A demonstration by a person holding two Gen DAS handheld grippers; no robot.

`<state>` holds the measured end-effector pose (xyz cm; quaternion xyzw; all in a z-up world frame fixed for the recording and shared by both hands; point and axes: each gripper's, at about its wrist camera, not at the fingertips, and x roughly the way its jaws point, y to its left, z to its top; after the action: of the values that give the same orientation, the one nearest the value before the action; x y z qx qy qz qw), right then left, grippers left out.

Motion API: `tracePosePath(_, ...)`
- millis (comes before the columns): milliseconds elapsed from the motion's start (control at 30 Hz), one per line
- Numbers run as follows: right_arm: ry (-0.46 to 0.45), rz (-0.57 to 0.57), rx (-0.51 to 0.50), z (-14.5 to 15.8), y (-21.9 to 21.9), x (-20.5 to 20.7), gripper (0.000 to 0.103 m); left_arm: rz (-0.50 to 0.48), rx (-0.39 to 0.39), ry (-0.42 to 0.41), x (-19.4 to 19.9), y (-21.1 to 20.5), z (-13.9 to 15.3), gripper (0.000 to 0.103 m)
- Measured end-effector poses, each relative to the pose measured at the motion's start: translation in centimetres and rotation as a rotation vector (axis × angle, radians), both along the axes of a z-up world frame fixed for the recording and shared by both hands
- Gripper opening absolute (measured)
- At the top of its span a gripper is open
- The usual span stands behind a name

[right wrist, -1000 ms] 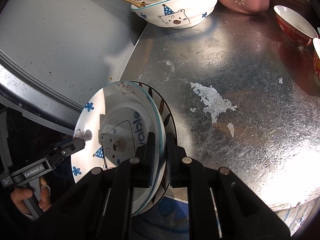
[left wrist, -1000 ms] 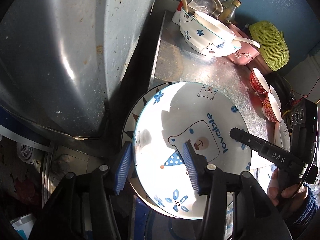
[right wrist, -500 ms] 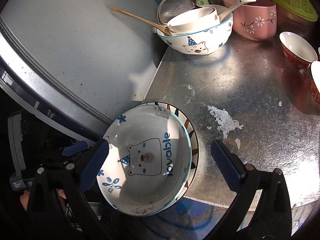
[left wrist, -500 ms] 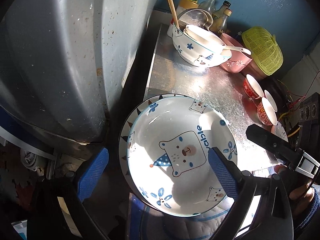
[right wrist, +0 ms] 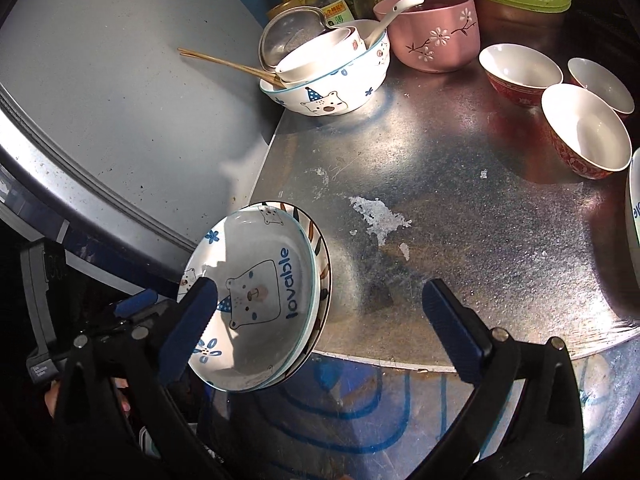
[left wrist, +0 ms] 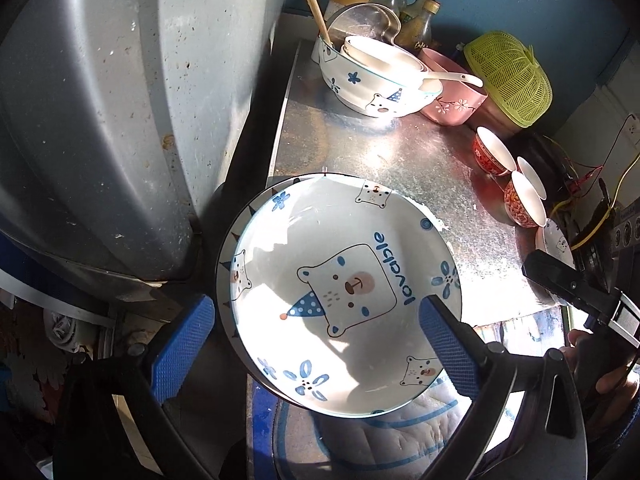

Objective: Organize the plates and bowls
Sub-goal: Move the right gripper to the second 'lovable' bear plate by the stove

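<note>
A white plate with a blue bear and the word "lovable" lies on a second plate with a dark patterned rim. The pair sits at the near left corner of the metal counter and overhangs its edge. My left gripper hangs open over the plate's near side, pads wide apart and off the rim. In the right wrist view the same bear plate lies under the left finger of my right gripper, which is open and holds nothing. The left gripper shows beyond the plate.
At the back stand a big bear bowl holding smaller bowls, a spoon and chopsticks, a pink bowl and a green basket. Red bowls and another plate sit at the right. A grey appliance borders the counter's left.
Both grippers let go of the bear plate's rim, opened wide and drew back upward. The plate stays on the lower plate at the counter's corner.
</note>
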<state>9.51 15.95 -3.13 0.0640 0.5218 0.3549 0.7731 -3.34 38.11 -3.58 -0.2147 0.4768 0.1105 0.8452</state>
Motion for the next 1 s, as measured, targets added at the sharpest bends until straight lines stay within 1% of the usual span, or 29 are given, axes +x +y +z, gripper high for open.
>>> tracePosePath(200,-0.007,-0.053,-0.002,0.4,-1.7,-1.0,0.103,-0.043,0.001,-0.030,0.9,-0.8,1.1,0.103)
tracePosePath(367,0.007,-0.079,0.014,0.7,-3.3,-0.8,0.103,-0.060,0.010,-0.026,2.0,-2.1,2.0,0.103)
tracePosePath(467,0.017,-0.100,0.035,0.7,-5.0,-0.3,0.103,-0.073,0.017,-0.015,2.8,-3.7,2.2,0.103)
tracePosePath(700,0.037,-0.136,0.049,0.7,-11.5,1.4,0.103,-0.106,0.031,-0.013,5.9,-9.8,2.9,0.103)
tracePosePath(1000,0.027,-0.185,0.043,1.3,-20.9,4.5,0.103,-0.160,0.026,-0.018,10.1,-19.1,3.1,0.103)
